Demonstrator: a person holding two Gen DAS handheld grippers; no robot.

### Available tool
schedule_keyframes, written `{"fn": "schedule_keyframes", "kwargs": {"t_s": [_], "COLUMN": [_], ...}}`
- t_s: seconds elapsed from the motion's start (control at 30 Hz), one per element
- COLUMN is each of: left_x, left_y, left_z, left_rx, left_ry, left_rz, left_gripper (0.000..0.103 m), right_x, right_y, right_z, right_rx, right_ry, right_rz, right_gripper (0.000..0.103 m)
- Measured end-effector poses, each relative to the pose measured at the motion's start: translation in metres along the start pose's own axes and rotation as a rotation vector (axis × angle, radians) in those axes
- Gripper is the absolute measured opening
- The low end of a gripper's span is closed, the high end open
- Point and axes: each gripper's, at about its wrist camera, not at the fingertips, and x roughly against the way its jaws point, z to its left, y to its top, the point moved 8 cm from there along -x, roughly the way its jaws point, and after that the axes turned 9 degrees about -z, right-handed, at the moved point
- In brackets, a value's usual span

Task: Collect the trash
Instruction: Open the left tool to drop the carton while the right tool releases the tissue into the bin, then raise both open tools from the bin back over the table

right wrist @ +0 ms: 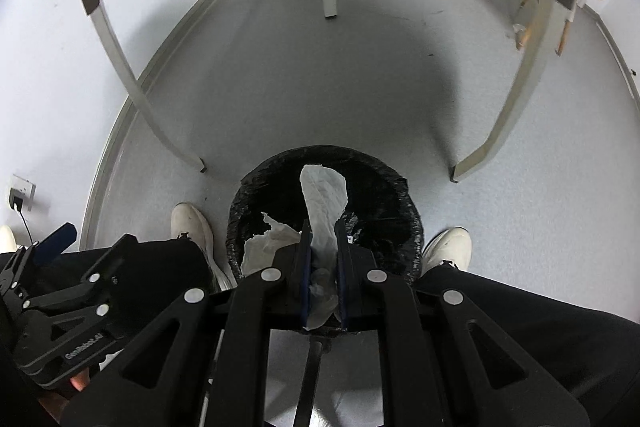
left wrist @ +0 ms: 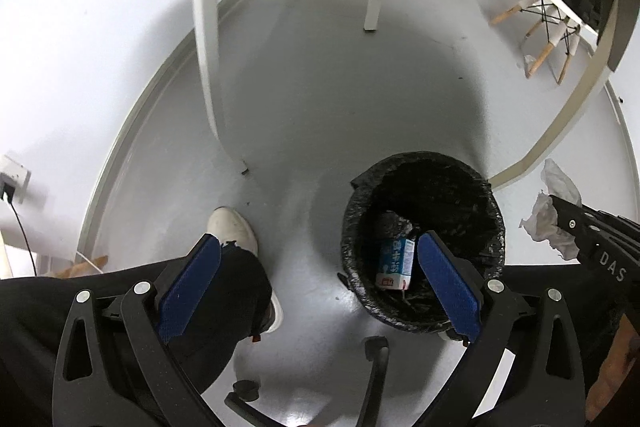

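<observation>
A blue-and-white drink carton (left wrist: 394,263) already lies inside the black-lined waste bin (left wrist: 420,183), which stands on the grey floor (left wrist: 320,87) between the person's white shoes; the left tool (left wrist: 316,279) hangs over the bin's near rim with jaws wide apart and nothing between them. The right tool (right wrist: 322,267) is clamped on a crumpled white tissue (right wrist: 324,195), held above the bin mouth. Judged remaining: release the tissue into the bin; another pale scrap by the far chair (left wrist: 556,15) may also be trash, though too small to tell.
</observation>
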Motion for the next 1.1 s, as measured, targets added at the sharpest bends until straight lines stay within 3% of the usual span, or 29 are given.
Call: {"fn": "schedule_keyframes", "kwargs": {"t_s": [0.27, 0.47, 0.57, 0.73, 1.1], "left_x": [-0.003, -0.006, -0.007, -0.006, -0.001], "left_y": [-0.002, -0.002, -0.003, -0.003, -0.003], "left_z": [0.021, 0.024, 0.025, 0.024, 0.022], "left_rx": [0.021, 0.024, 0.025, 0.02, 0.022], "left_ry": [0.015, 0.02, 0.02, 0.022, 0.019], "left_rz": [0.01, 0.011, 0.012, 0.007, -0.001], "left_gripper": [0.097, 0.097, 0.097, 0.097, 0.097], "right_x": [-0.013, -0.018, -0.019, -0.017, -0.007], "right_y": [0.0, -0.001, -0.001, 0.002, 0.007], "right_z": [0.014, 0.021, 0.02, 0.017, 0.003], "right_rx": [0.025, 0.034, 0.032, 0.019, -0.001], "right_ry": [0.007, 0.001, -0.008, -0.013, -0.026], "right_rz": [0.017, 0.023, 0.02, 0.003, -0.052], "right_gripper": [0.01, 0.018, 0.028, 0.052, 0.087]}}
